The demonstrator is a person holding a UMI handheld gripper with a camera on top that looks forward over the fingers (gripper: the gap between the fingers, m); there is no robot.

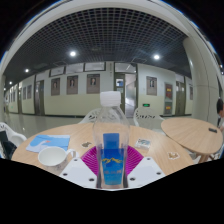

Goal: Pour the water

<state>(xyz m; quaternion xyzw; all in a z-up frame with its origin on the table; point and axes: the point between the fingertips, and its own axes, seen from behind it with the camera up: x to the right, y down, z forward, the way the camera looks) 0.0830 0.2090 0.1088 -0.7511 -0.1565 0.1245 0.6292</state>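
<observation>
The tool (111, 168) grips a capped water bottle (110, 140) upright between its fingers, above the worktop (75, 135). A white bowl (51, 157) sits just beside; pouring seems not yet begun, cap still on

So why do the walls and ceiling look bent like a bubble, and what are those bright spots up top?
In the gripper view, the wide-angle lens bows the ceiling grid and the wall. The bright spots are ceiling lights, which blow out slightly. The bottle, close between the gripper's fingers, looks oversized, while the bowl beside it looks small.
</observation>
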